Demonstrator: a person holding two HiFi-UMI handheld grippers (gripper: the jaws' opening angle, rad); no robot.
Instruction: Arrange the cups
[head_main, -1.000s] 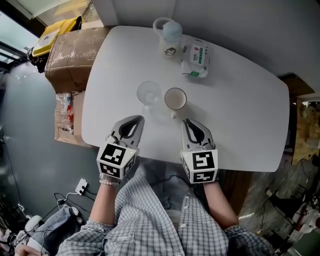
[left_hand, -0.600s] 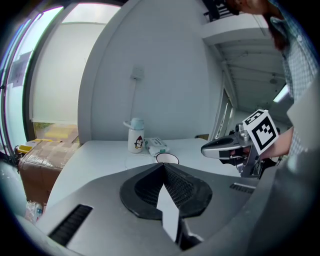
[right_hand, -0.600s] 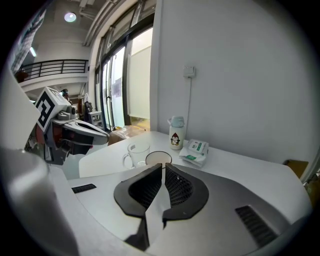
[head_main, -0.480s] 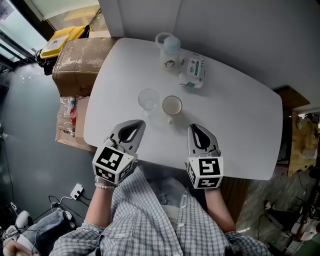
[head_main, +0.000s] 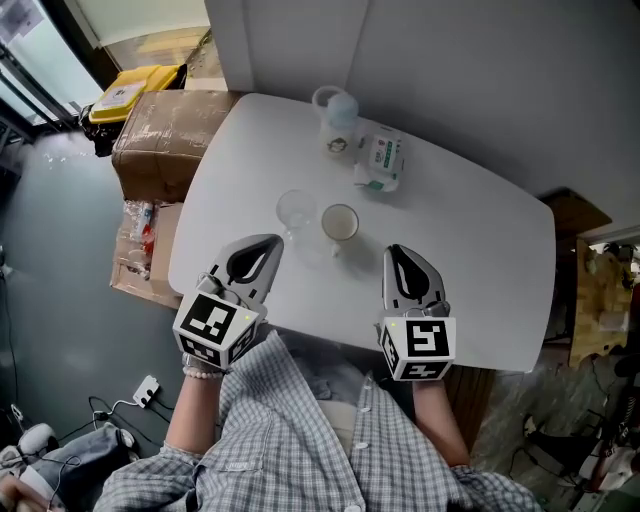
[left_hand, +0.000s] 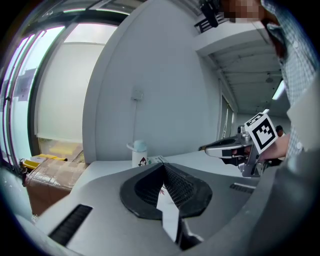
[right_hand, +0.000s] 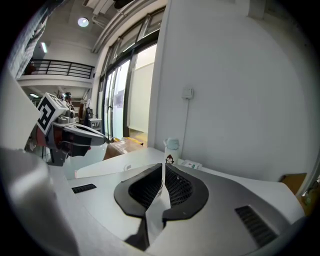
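Observation:
Two cups stand side by side mid-table: a clear glass cup (head_main: 296, 212) and, to its right, a white cup (head_main: 340, 223). My left gripper (head_main: 268, 241) hovers near the table's front edge, just below and left of the glass cup, shut and holding nothing. My right gripper (head_main: 393, 250) is level with it, below and right of the white cup, also shut with nothing in it. In the left gripper view the jaws meet at the tips (left_hand: 162, 166). The right gripper view shows the same closed tips (right_hand: 163, 167). Neither gripper touches a cup.
A white bottle with a pale blue lid (head_main: 336, 118) and a tissue pack (head_main: 379, 161) sit at the table's far side. The white table (head_main: 470, 250) is rounded. A cardboard box (head_main: 160, 140) stands on the floor to the left. A grey wall lies behind.
Both grippers have drawn back from the cups toward the table's front edge, the right one also shifting to the right. The cups have not moved.

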